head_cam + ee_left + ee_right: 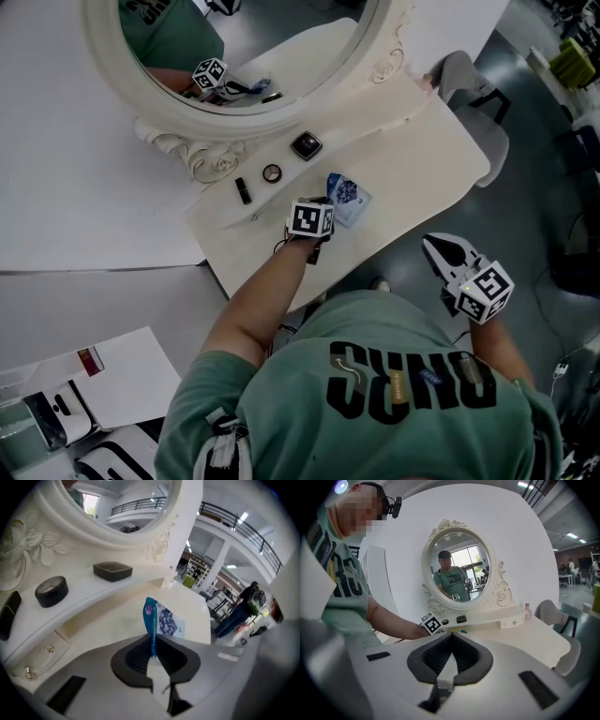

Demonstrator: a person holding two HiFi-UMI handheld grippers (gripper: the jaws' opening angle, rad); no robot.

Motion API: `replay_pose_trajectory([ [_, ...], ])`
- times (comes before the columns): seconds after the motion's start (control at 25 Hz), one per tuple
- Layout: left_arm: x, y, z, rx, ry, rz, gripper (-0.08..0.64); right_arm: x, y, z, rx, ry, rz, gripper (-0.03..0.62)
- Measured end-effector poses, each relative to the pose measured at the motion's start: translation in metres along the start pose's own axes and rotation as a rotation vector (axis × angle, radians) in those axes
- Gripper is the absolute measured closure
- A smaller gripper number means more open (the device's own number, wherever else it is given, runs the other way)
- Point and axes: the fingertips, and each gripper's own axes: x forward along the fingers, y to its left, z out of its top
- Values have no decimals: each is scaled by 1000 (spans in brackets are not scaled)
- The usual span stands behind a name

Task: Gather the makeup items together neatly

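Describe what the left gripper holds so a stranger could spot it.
Find the oval white mirror, then the shelf under it. Just in front, over the table, the left gripper pinches a packet. It is flat and blue-and-white; the shelf's compact, pot and tube are small and dark.

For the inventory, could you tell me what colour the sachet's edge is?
Teal, on the sachet; the left gripper view shows it best.

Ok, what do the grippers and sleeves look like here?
Left gripper and right gripper: pale grey shells, black ribbed jaw pads, each with a white cube bearing black square markers. A dark cable runs by the left one. Short green T-shirt sleeves, dark lettering.
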Motion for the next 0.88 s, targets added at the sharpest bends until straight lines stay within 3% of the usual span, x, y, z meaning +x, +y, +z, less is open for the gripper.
replay_pose_trajectory([
  [0.16,-12,-24,65,-146,-161,-74,523,0,-2,-2,0,4,1,600],
  [0.24,-12,-30,96,-146,-212,-73,523,-1,-4,-3,-6,2,2,600],
  [0.4,-3,-28,151,16,-233,-10,523,-9,-15,-2,11,1,-23,600],
  [0.56,12,-5,195,203,-186,100,522,-15,-31,-6,35,5,-51,600],
  [0.88,56,20,213,604,20,272,522,-8,-59,-2,62,4,-55,600],
])
